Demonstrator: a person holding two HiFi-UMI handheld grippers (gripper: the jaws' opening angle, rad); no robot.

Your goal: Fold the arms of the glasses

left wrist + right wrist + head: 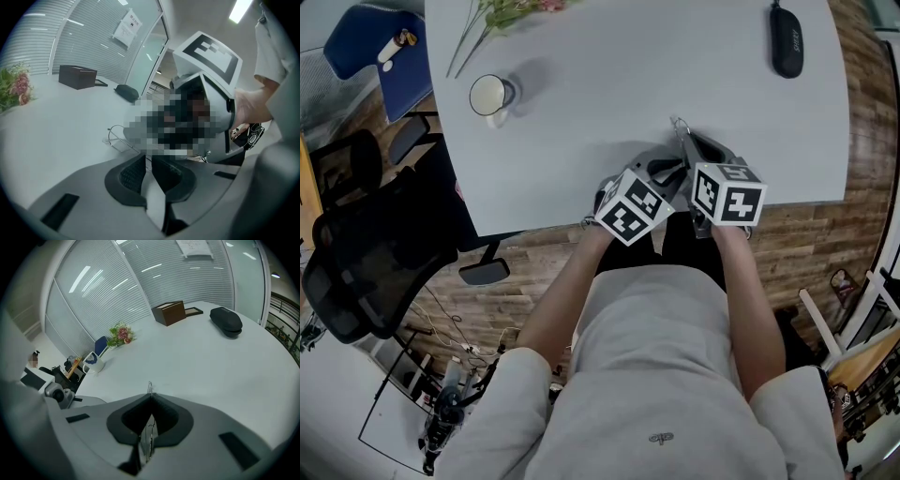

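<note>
White table [628, 75] fills the head view, and at its near edge the left gripper [661, 171] and right gripper [698, 150] meet on the thin wire glasses [680, 127]. In the left gripper view, the jaws are nearly together on a slim arm that runs out to the lens rim [117, 137], so that fold seems under way, not finished. In the right gripper view, the jaws are clamped tight on the frame wire; the other arm cannot be made out.
</note>
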